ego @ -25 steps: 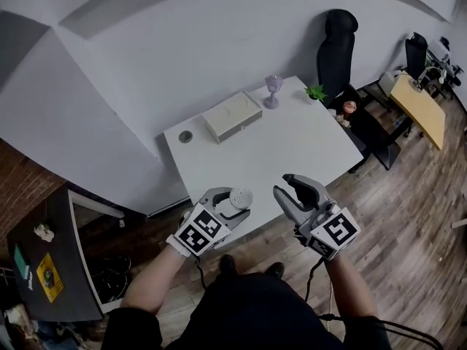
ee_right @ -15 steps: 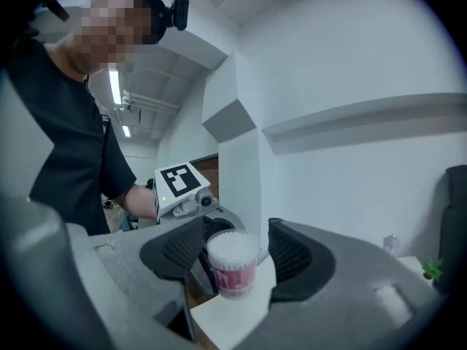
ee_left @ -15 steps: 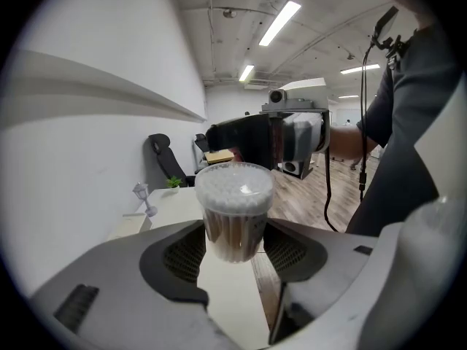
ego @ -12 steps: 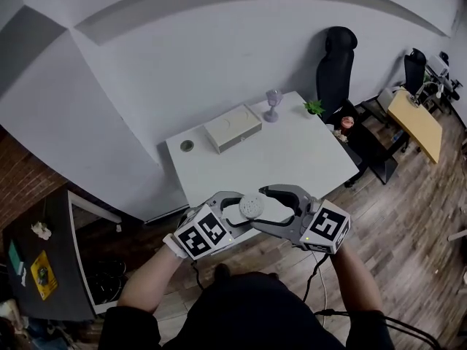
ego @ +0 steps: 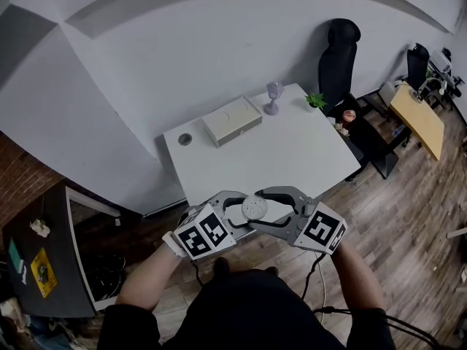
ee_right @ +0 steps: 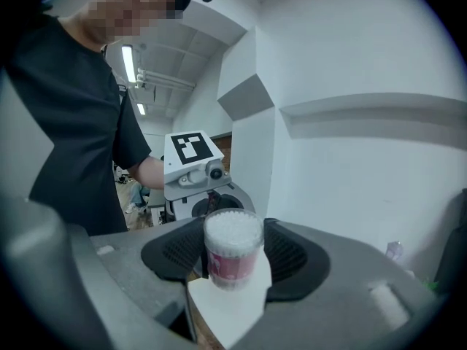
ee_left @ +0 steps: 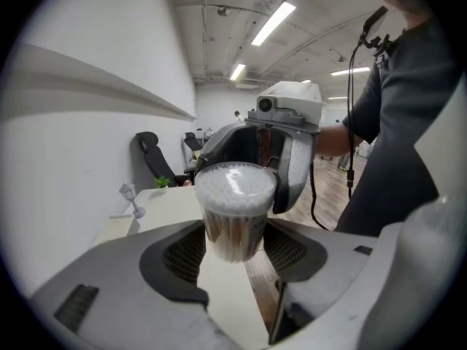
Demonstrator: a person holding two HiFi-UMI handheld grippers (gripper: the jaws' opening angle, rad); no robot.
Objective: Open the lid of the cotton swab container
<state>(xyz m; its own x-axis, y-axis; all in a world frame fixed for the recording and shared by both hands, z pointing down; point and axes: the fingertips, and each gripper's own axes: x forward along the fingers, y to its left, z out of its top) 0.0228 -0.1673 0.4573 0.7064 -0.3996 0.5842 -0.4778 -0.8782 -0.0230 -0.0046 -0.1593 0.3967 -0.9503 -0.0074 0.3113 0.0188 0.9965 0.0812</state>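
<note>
The left gripper point(ee_left: 235, 252) grips the cotton swab container point(ego: 255, 207) by its body, in the air at the white table's point(ego: 292, 152) near edge, while the right gripper point(ee_right: 232, 257), its jaws having just been closing, clamps the lidded top.

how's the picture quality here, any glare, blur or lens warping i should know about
Head view: soft, even light; the wide lens bends the wall into curves; the container is small but sharp. Left gripper view: ceiling lights throw a bright glare on the lid; the corners go black. Right gripper view: the container is sharp, the edges curve, and a mosaic patch sits at the top left.
</note>
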